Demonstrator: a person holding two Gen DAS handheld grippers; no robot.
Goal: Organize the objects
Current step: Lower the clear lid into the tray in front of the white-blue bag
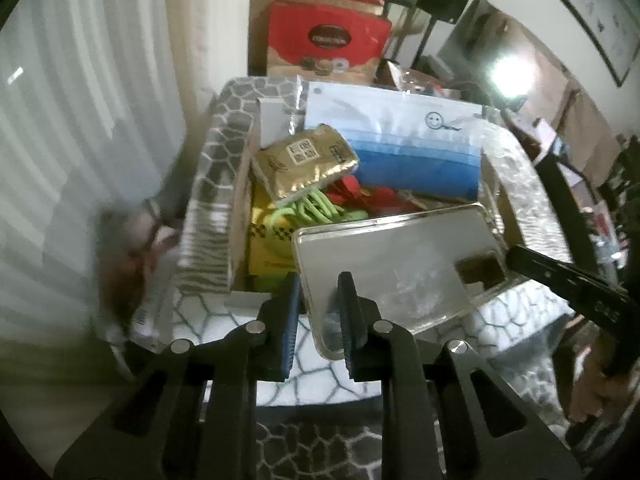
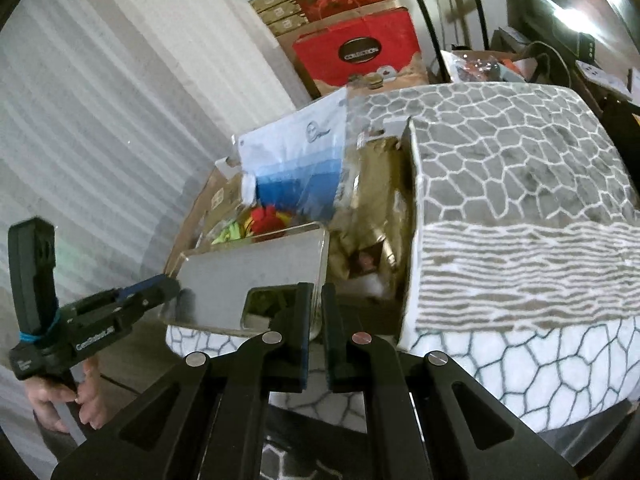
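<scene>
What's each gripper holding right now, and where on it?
Both grip the clear phone case over the box. Left gripper pinches its plain end; right gripper pinches the corner beside the camera cutout.

The box stood on the desk. In the box, a foil packet lay on a looped cord, a mask pack leaned behind them, and a phone case hung over its near edge.
</scene>
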